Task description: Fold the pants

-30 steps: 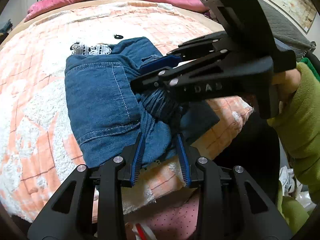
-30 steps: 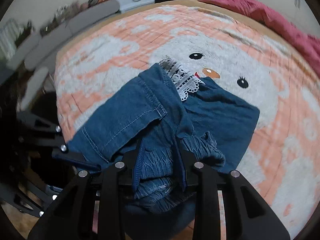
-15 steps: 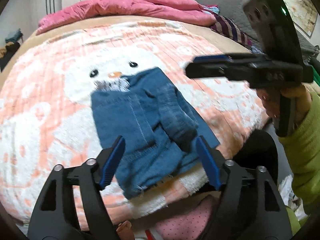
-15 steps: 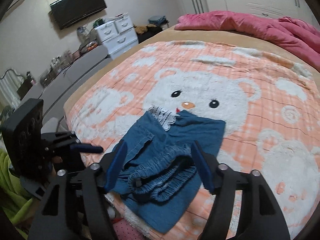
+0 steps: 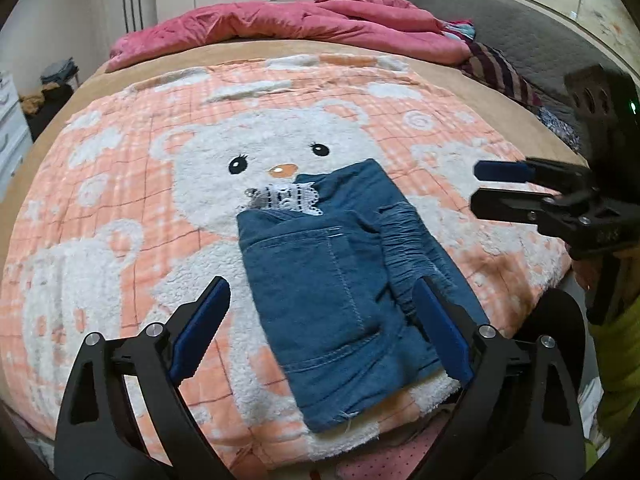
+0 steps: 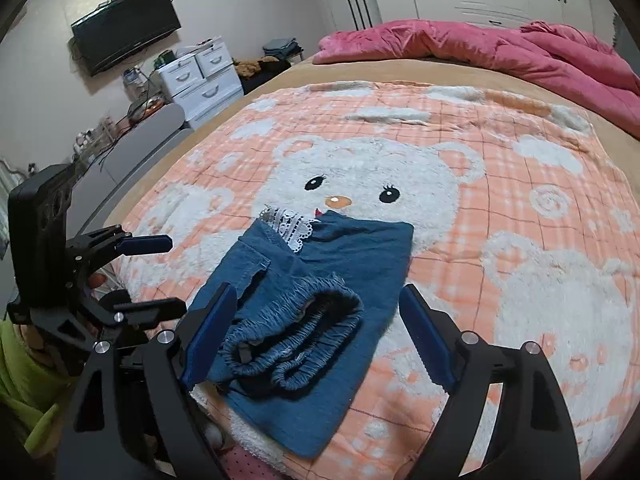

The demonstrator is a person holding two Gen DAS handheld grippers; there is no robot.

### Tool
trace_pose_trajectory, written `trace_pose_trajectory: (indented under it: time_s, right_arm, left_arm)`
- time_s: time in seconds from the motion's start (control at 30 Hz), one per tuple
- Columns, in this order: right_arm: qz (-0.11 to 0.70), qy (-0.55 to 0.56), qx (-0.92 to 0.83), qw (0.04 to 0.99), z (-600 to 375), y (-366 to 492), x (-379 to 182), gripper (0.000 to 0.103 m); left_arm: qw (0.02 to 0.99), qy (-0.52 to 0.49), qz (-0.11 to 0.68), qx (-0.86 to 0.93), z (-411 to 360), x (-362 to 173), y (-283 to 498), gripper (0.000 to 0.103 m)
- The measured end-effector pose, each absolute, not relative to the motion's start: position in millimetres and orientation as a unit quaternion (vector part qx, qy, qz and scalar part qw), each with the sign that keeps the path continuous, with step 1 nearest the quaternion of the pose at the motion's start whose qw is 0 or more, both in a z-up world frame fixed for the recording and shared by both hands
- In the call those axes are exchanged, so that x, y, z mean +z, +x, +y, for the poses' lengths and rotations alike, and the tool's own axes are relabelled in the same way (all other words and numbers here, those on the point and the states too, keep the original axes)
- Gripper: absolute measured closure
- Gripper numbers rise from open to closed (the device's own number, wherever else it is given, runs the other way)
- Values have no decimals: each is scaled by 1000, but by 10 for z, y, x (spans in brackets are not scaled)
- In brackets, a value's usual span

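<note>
The blue denim pants (image 5: 340,280) lie folded into a compact rectangle on the orange bear blanket (image 5: 120,200), with a white lace trim (image 5: 288,198) at the far end and the gathered waistband (image 6: 292,332) bunched on top. My left gripper (image 5: 320,328) is open and empty, raised above the near end of the pants. My right gripper (image 6: 316,328) is open and empty above the waistband side. Each gripper shows in the other's view, the right one (image 5: 500,188) and the left one (image 6: 156,272), both open.
A pink duvet (image 5: 300,28) lies heaped at the bed's far end. White drawers (image 6: 200,76) and a wall TV (image 6: 124,40) stand to the left of the bed. The near bed edge (image 5: 360,452) is just below the pants.
Both grippers let go of the denim, opened wide and pulled back and up from the bed. The pants now lie folded and free on the blanket.
</note>
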State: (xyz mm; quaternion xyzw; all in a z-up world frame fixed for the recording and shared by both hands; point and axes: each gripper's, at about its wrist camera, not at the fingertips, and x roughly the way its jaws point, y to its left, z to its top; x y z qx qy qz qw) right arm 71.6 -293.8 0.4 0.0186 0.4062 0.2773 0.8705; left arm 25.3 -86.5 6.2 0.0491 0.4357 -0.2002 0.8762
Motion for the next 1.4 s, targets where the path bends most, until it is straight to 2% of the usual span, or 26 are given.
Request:
trace_pose_trajectory:
  time_s: [0.17,0.27,0.53,0.77,0.83,0.97,1.07,1.1,1.17,1.4]
  right_arm:
    - [403,22,264,876,-2983,690,-1,18]
    - [400,15,258,879,-2960,630,10,12]
    - [392,-10,311,866,-2670,303,-9,12]
    - [416,-45,377,826,-2224,-71,-219,13]
    - [422,-48,379,822,-2119,-125,-283,20]
    - [389,-109,402,822,-1788,-256,-347,55]
    - [369,-137,404,826,-1646,-204,-413,57]
    - [378,-149,396,823,-1611,-160,-490,62]
    - [426,-165,377,806,-1585,-38,-715,63]
    - [450,-115,382,799,-1727,-10,-696,63]
  left_arm:
    - [878,35,438,-189,-745,43,263,10]
    - [879,16,441,-179,-608,36,272,9]
    - [872,-25,464,-154,-332,-80,432,9]
    - [842,-35,509,-174,-526,-334,797,10]
    - [835,-36,521,-173,-575,-419,874,10]
    - [829,-25,534,-164,-617,-565,928,10]
    - [827,-26,538,-161,-592,-635,933,10]
    - [827,-27,538,-161,-587,-643,935,10]
    - [828,-21,538,-160,-591,-654,941,10]
    - [833,-13,530,-159,-603,-688,939,8]
